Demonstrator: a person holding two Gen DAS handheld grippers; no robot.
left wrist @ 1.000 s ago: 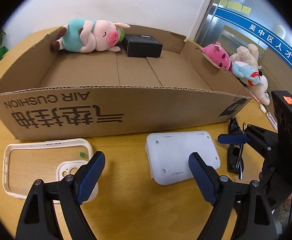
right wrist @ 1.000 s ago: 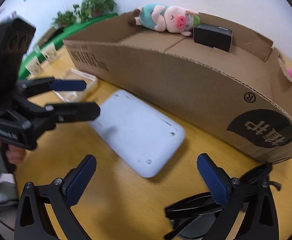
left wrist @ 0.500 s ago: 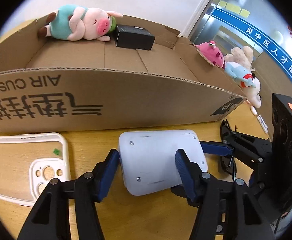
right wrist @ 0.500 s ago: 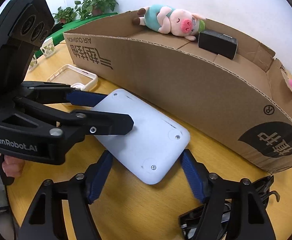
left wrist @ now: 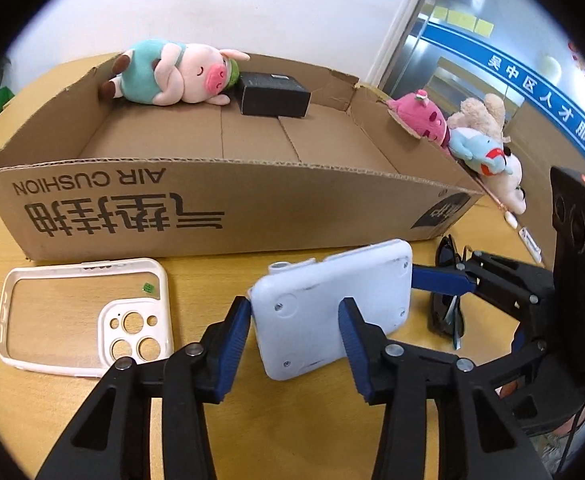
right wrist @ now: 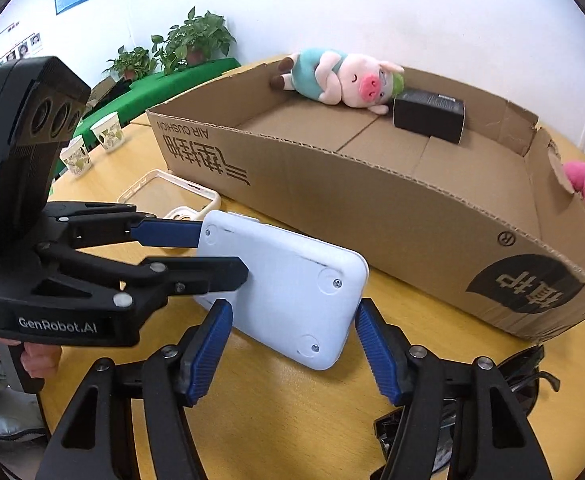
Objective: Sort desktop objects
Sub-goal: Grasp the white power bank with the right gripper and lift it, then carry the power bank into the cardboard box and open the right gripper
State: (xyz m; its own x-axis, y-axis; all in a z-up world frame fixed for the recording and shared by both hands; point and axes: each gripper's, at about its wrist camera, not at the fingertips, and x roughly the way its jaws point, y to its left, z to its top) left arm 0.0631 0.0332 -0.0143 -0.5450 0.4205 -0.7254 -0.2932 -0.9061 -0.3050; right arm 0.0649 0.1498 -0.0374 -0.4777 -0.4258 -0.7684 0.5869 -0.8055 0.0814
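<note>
A white flat device [left wrist: 328, 304] is tilted up off the yellow table, near the cardboard box [left wrist: 220, 208]. My left gripper [left wrist: 296, 334] is shut on its near-left corner; it also shows in the right wrist view [right wrist: 208, 252]. My right gripper [right wrist: 292, 340] straddles the device's other end [right wrist: 292, 292], with both pads close to its edges; contact is unclear. The right gripper also shows in the left wrist view [left wrist: 444, 280]. A plush pig [left wrist: 176, 74] and a black box [left wrist: 274, 94] lie inside the cardboard box.
A white phone case [left wrist: 80, 312] lies on the table at left. Black sunglasses [left wrist: 446, 300] lie at right, by the box's corner. Several plush toys [left wrist: 472, 140] sit beyond the box's right end. Paper cups [right wrist: 92, 144] and potted plants [right wrist: 188, 44] stand far left.
My left gripper closed on the white device and tipped it up off the table. My right gripper moved in around its other end and narrowed its fingers.
</note>
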